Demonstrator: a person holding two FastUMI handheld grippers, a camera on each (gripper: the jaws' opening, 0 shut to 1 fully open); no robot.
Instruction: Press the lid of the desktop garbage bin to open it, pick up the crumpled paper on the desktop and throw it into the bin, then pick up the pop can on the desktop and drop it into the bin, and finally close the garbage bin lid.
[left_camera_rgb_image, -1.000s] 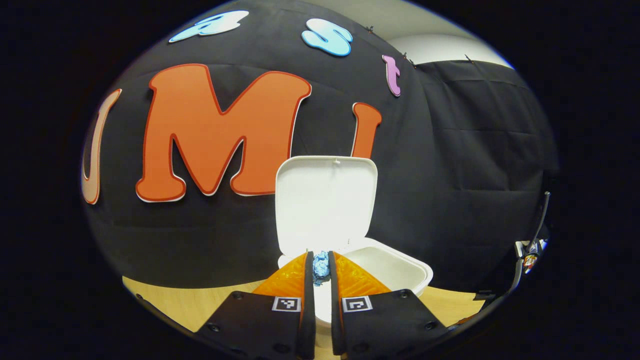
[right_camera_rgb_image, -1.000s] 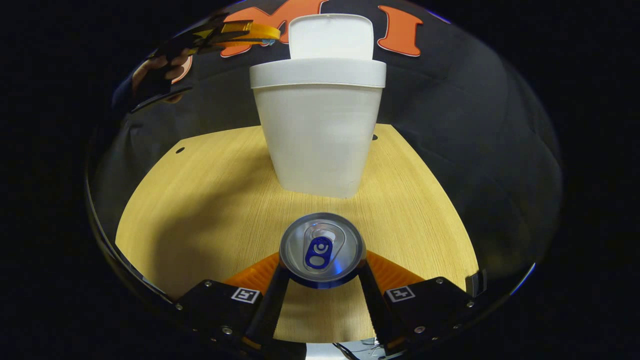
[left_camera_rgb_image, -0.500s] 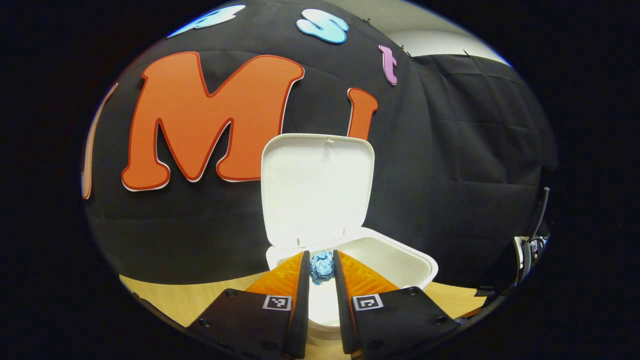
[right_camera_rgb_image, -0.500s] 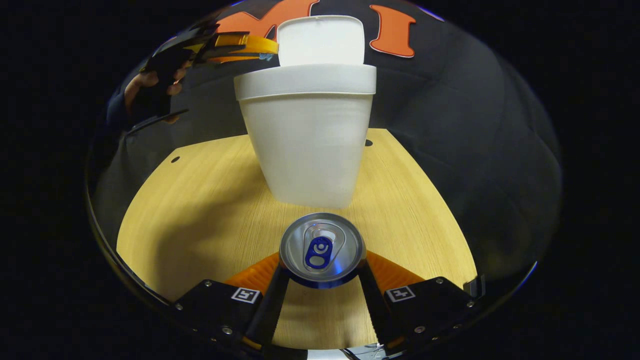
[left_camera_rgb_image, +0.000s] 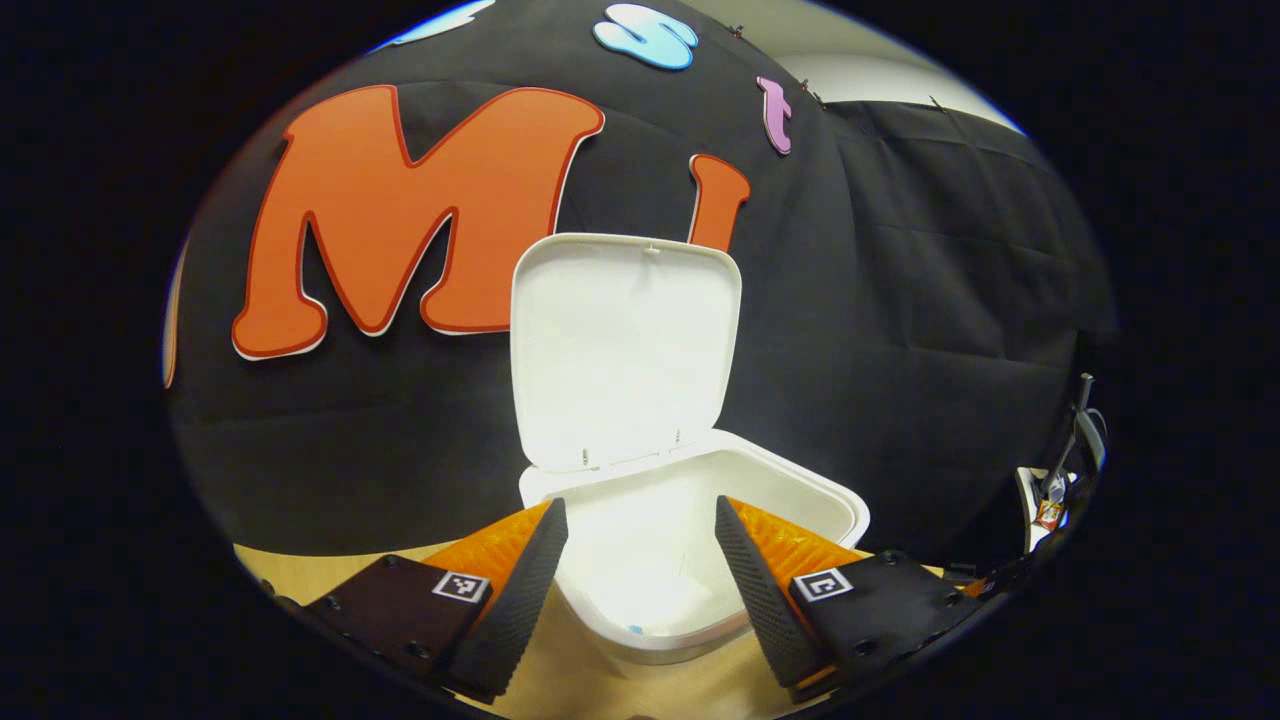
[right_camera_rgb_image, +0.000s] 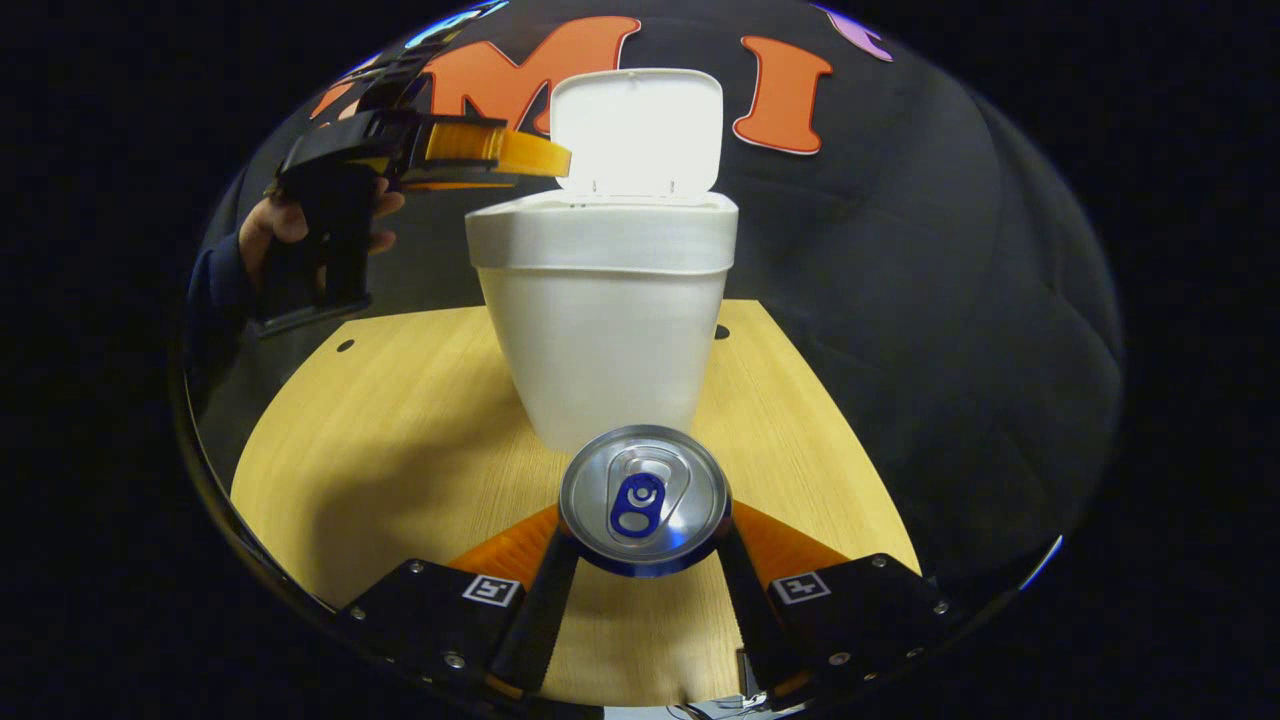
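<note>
Between the spread, empty fingers of the left gripper (left_camera_rgb_image: 635, 545) sits the bin (left_camera_rgb_image: 690, 520), lid (left_camera_rgb_image: 625, 345) upright; a blue speck inside, possibly the crumpled paper (left_camera_rgb_image: 636, 629). Right gripper (right_camera_rgb_image: 645, 545) fingers clamp the pop can (right_camera_rgb_image: 643, 500) on both sides.

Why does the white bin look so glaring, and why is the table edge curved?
In the left gripper view, the bin interior and raised lid are overexposed, washing out detail. In the right gripper view, the fisheye lens bows the table, and the can top shows soft reflections.
</note>
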